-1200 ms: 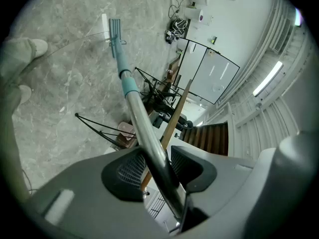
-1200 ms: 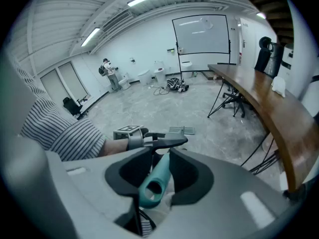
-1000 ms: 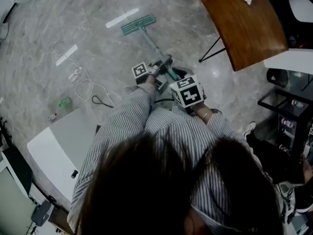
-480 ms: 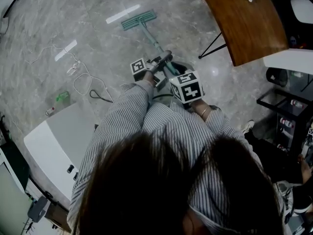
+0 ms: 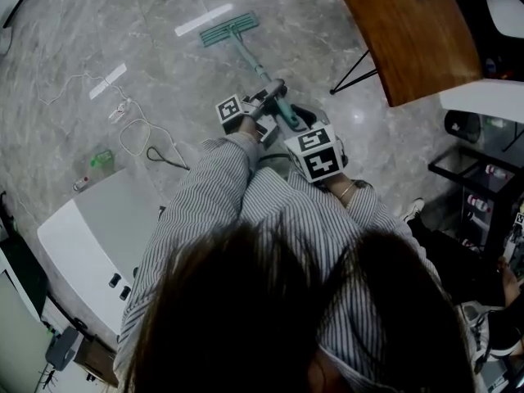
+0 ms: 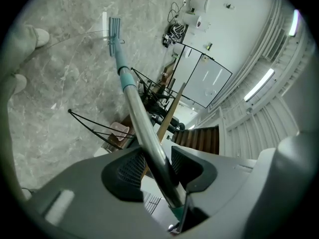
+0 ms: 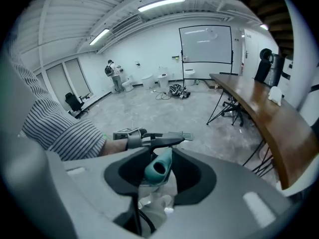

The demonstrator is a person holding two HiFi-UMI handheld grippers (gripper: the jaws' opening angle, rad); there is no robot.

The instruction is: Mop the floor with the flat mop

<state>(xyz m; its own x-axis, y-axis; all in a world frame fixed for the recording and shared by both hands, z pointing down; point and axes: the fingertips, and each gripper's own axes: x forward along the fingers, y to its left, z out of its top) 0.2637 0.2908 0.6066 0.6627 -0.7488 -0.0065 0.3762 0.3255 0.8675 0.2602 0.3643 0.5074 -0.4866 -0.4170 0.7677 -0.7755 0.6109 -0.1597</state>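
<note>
The flat mop has a teal head (image 5: 231, 31) lying on the grey marble floor ahead of me. Its pole (image 5: 260, 74) slants back toward my body. My left gripper (image 5: 264, 105) is shut on the metal part of the pole (image 6: 130, 96), which runs between its jaws down to the mop head (image 6: 114, 29). My right gripper (image 5: 293, 129) sits closer to me and is shut on the teal handle end (image 7: 158, 168). In the right gripper view the left gripper (image 7: 149, 138) and a striped sleeve (image 7: 65, 131) show just beyond the handle.
A curved wooden table (image 5: 409, 31) on thin black legs stands at the right. White cables (image 5: 135, 133) and a green item (image 5: 102, 160) lie on the floor at the left, by a white box (image 5: 98, 244). A black shelf (image 5: 483, 195) stands far right.
Both grippers keep their hold on the mop. The mop head has slid slightly farther away and the hands have barely shifted.
</note>
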